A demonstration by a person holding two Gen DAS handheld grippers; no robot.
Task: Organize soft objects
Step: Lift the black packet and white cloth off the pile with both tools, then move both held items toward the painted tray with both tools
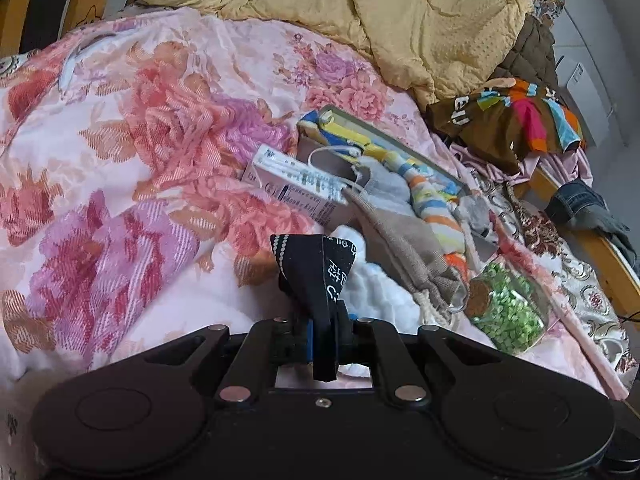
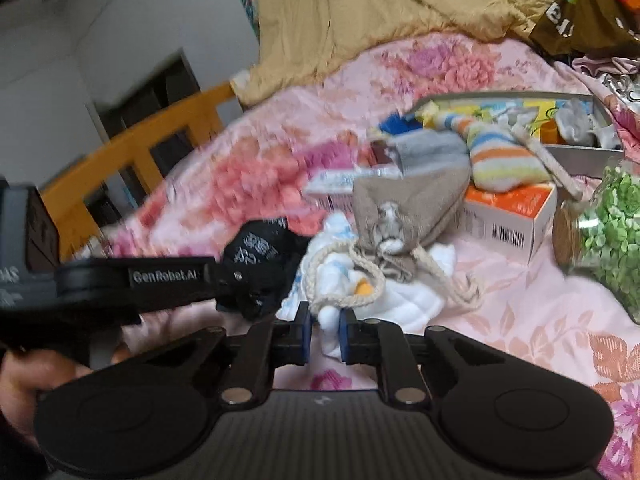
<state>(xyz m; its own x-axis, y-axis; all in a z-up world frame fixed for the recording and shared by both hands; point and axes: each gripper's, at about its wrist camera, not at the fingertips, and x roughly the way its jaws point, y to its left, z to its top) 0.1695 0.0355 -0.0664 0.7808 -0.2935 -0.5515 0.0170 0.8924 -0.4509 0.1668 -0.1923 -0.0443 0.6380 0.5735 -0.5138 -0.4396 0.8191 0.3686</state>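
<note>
The left gripper (image 1: pixel 324 332) is clamping a black printed cloth (image 1: pixel 316 264) tight between its jaws, the fabric fanning out above the fingers and a bit poking out below. Looks like it's being held up off the bed rather than lying on it, though that's a guess from the angle. The right gripper (image 2: pixel 324 334) is sitting with its blue pads (image 2: pixel 305 334) a small gap apart around a corner of the white quilted cloth (image 2: pixel 384 300); whether it's actually pinching or just bracketing it, can't really tell.

Progress-wise, it's looking pretty early. Only one soft thing is in hand, and the rest is still heaped together just beyond the grippers: the white cloth at the bottom, a beige drawstring pouch (image 2: pixel 404 208) lying on top of it with its cord trailing, then a striped sock (image 2: pixel 500 160) and a grey sock (image 2: pixel 424 148) draped over the edge of the open box (image 2: pixel 580 152) farther back. Mixed in are hard things too: a white carton (image 1: pixel 296 180) to the left, an orange-and-white box (image 2: pixel 512 212), and a corked jar of green bits (image 1: pixel 508 312) on its side to the right.

Pose: in the right wrist view the left gripper is coming in level from the left, a hand (image 2: pixel 28 380) wrapped round its handle. The right one is pointing forward and slightly down at the pile. Farthest off, a yellow blanket (image 1: pixel 400 12) is bunched at the back of the floral bedspread (image 1: pixel 140 140).
</note>
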